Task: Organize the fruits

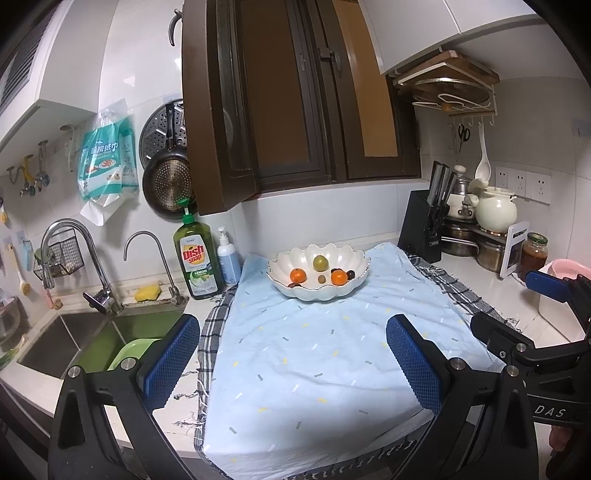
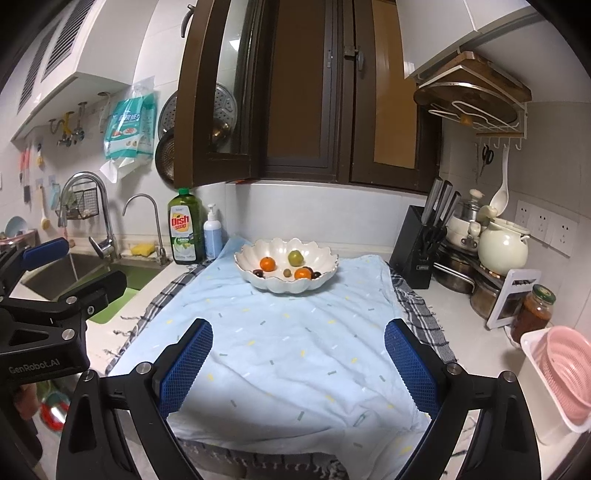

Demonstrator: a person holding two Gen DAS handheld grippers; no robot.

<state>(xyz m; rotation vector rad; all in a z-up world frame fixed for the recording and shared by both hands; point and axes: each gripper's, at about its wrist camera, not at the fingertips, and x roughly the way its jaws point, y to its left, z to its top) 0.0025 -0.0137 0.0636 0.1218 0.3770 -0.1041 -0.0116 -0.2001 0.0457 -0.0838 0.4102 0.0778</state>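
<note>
Kitchen corner with white tiled walls [image 1: 147, 66] and a pale tabletop [image 2: 461, 332], seen under artificial light. A dark brown framed window [image 1: 295, 110] occupies the back wall, one sash [image 2: 214, 92] swung inward, with white upper cabinets [image 1: 424, 29] to either side and a wooden corner shelf [image 2: 476, 81] at the right. To the left a steel sink [image 1: 74, 339] with two curved taps [image 1: 70, 236] is set into the tabletop; wall sockets [image 2: 546, 225] sit at the right.
</note>
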